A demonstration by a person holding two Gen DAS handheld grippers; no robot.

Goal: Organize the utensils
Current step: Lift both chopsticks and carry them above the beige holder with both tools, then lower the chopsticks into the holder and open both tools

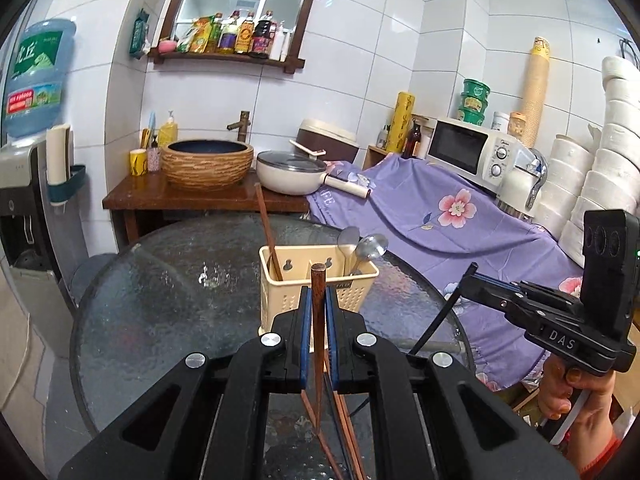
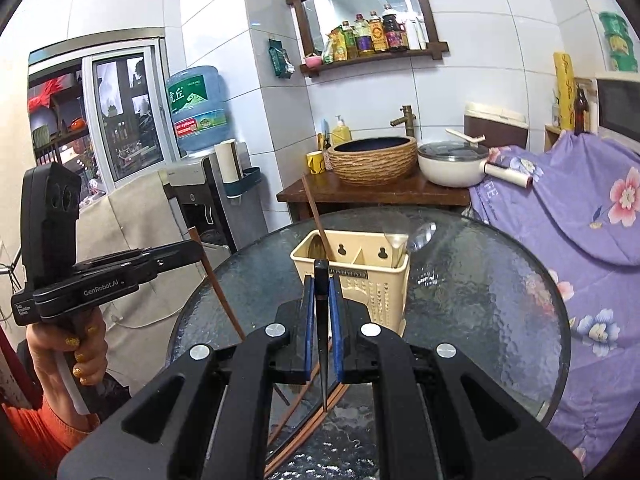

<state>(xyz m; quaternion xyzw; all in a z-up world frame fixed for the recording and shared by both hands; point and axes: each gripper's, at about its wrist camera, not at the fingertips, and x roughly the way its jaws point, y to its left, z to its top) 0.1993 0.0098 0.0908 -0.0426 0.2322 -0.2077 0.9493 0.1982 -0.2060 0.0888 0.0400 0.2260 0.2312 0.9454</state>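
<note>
The left gripper (image 1: 319, 312) is clamped on a brown chopstick (image 1: 318, 344), and the right gripper (image 2: 322, 320) is closed on a black chopstick (image 2: 322, 340), both held above the near edge of the round glass table (image 1: 160, 300). Ahead, toward the table's middle, stands the cream utensil holder (image 1: 296, 292), with one brown chopstick (image 1: 266, 232) in its left compartment and two spoons (image 1: 366, 250) in its right. More chopsticks (image 2: 304, 420) lie loose on the glass under the grippers.
</note>
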